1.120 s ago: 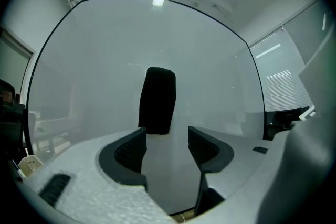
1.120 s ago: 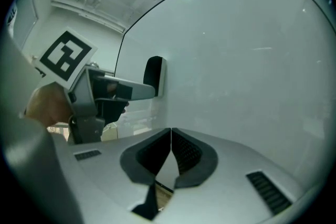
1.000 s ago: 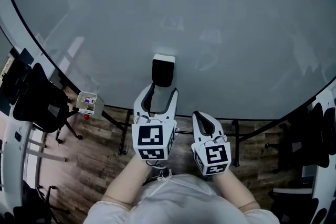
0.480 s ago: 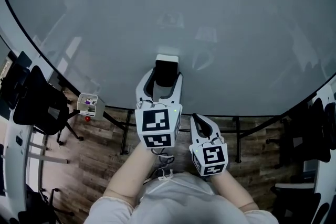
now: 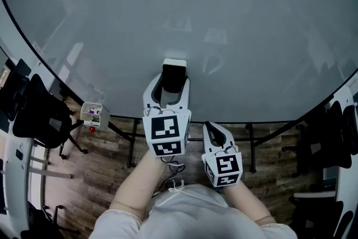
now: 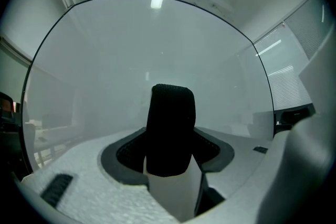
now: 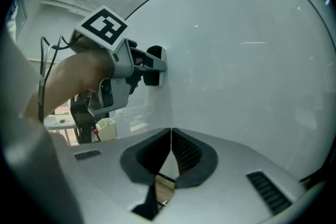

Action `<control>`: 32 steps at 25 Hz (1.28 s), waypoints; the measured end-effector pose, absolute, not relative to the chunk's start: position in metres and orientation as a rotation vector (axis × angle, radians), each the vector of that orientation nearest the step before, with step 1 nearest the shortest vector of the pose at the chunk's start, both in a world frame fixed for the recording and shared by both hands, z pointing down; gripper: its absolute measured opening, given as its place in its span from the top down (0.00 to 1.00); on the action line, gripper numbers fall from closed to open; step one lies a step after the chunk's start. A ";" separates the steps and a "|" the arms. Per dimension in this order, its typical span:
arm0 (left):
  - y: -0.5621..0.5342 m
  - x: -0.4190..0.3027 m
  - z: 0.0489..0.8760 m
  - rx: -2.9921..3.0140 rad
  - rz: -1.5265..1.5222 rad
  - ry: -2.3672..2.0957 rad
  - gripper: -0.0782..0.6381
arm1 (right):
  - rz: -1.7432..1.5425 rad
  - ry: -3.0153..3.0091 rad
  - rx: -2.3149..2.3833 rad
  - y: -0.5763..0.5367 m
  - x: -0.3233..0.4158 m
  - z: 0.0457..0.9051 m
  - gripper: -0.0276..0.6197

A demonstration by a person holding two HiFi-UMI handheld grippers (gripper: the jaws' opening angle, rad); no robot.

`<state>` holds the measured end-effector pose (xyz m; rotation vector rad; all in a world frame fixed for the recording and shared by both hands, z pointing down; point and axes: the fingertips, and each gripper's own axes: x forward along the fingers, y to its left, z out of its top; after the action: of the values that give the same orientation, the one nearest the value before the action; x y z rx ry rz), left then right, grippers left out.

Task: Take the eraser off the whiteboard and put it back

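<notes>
Eraser (image 6: 170,134) against the whiteboard (image 5: 235,19), near its lower edge, flanked by the parted jaws of the left gripper (image 5: 170,85), one at each side; right gripper (image 7: 170,150), jaws pressed together on nothing, facing the whiteboard, clear of it.

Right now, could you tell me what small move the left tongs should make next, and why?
Probably close the left tongs on the eraser: it sits between their open jaws, on the whiteboard, not yet gripped.
</notes>
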<state>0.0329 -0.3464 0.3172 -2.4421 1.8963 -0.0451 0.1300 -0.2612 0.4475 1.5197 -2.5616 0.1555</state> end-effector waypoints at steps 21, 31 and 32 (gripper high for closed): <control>-0.259 0.007 0.393 -2.612 -0.105 1.819 0.55 | 0.172 -2.511 1.597 -0.231 0.109 0.453 0.91; -0.228 -0.005 0.440 -2.743 -0.138 1.812 0.55 | 0.155 -2.493 1.650 -0.218 0.096 0.452 0.91; -0.227 -0.005 0.441 -2.749 -0.139 1.808 0.55 | 0.152 -2.492 1.653 -0.217 0.095 0.451 0.91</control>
<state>-0.0055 -0.2270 0.4410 -2.7491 1.8084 -0.1388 0.0952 -0.2171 0.4514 1.6533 -2.4920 0.1520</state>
